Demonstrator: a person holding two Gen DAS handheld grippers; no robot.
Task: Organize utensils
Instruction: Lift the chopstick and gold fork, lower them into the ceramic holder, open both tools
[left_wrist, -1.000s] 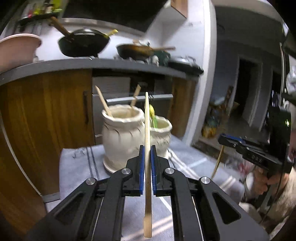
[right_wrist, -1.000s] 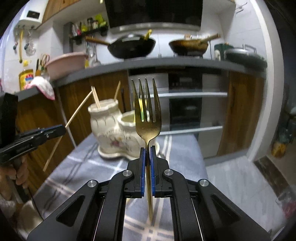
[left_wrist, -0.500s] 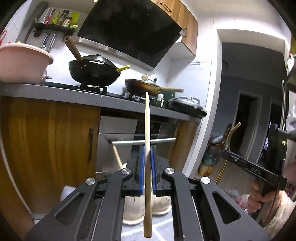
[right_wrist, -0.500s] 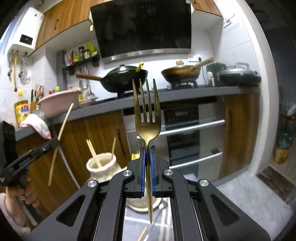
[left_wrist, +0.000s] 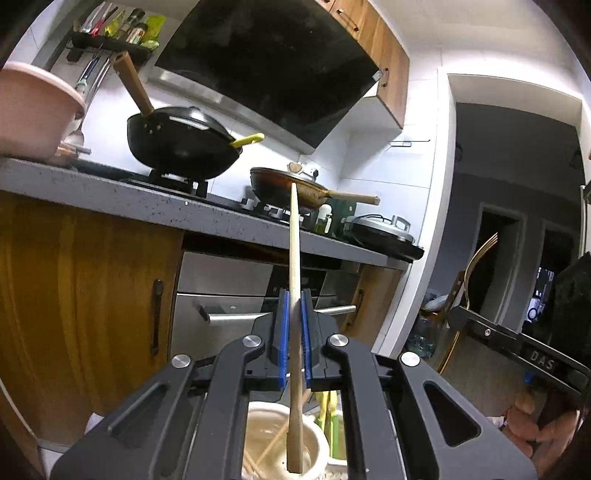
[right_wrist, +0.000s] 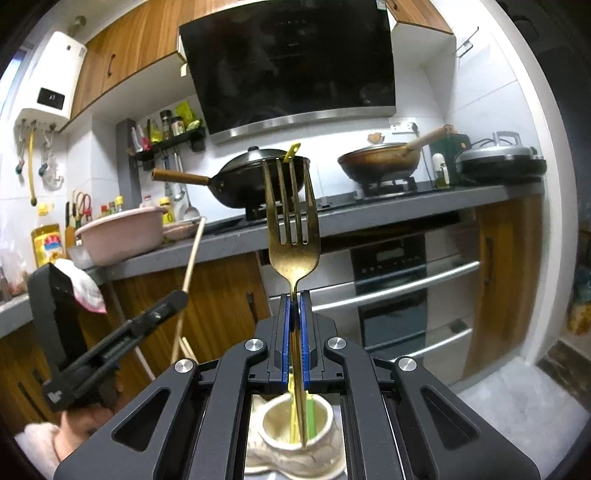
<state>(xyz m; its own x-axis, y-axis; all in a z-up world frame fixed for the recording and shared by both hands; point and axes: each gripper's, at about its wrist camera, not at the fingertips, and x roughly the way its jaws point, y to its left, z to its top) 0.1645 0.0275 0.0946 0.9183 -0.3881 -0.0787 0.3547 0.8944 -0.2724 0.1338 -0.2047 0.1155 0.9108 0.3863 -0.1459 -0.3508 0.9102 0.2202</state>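
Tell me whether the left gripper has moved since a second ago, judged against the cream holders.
Yes. The left gripper, shut on the wooden chopstick, has risen: the cream holder, formerly ahead of it, now sits below its fingers.

Ahead of the grippers runs a grey countertop (right_wrist: 369, 214) over wooden cabinets (left_wrist: 74, 302) and a steel oven (right_wrist: 399, 291); above hangs a black range hood (right_wrist: 291, 62), and a dark doorway (left_wrist: 498, 258) stands right.

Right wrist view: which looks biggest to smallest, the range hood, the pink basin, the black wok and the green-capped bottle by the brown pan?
1. Range hood, by far.
2. Black wok and pink basin look about alike; I would not rank them.
3. Green-capped bottle, smallest.
Apparent size only; the fisheye lens distorts.
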